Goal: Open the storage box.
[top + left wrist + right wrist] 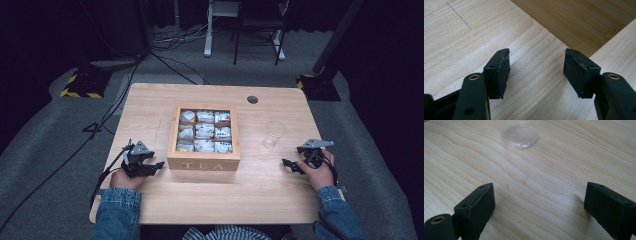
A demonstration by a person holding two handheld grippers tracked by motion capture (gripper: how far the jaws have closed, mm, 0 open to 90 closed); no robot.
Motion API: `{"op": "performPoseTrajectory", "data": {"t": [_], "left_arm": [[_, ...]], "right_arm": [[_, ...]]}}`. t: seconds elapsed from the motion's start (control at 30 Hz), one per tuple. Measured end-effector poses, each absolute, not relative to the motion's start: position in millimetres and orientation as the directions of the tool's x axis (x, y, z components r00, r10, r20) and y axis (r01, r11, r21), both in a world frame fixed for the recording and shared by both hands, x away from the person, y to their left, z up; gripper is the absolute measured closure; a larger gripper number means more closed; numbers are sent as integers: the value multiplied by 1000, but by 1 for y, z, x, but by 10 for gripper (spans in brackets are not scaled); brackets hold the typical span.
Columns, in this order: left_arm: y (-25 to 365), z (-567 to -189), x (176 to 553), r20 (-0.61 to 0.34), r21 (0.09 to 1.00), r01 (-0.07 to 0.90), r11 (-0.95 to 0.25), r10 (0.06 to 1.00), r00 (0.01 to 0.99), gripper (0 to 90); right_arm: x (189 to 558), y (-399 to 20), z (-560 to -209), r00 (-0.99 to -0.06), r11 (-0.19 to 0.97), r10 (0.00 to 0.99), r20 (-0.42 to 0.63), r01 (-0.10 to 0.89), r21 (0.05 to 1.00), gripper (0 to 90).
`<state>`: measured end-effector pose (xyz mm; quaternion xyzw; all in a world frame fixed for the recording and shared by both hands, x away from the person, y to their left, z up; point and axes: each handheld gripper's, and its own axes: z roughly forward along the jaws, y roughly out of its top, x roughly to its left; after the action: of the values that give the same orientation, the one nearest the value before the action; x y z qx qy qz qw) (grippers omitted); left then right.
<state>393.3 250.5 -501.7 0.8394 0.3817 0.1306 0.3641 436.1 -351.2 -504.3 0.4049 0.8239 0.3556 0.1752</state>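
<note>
The wooden tea box sits mid-table with its lid off, nine compartments stuffed with tea bags, "TEA" on the front wall facing the person; the left gripper rests just beside the box's front left corner, not touching as far as I can tell, jaws apart with nothing but bare table between them; in the left gripper view you can see the box's side wall right ahead of the pads; over to the right there's a clear plastic cup standing upright, near the box but apart from it; the right gripper sits near the cup on the person's side, jaws spread wide and holding nothing, pointing at the cup's base in its own view.
</note>
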Motion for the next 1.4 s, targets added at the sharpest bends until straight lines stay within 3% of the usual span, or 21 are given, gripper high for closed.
{"op": "performPoseTrajectory", "data": {"t": [0.9, 1.0, 1.4], "left_arm": [[251, -500, 394, -53, 702, 552, -450, 740, 671, 393], [252, -497, 395, -79, 681, 584, -442, 749, 658, 399], [255, -473, 387, -61, 692, 560, -455, 736, 674, 406]], "right_arm": [[436, -351, -504, -611, 418, 792, 1, 543, 728, 101], [436, -351, -504, -611, 418, 792, 1, 544, 728, 101], [436, -351, -504, -611, 418, 792, 1, 543, 728, 101]]}}
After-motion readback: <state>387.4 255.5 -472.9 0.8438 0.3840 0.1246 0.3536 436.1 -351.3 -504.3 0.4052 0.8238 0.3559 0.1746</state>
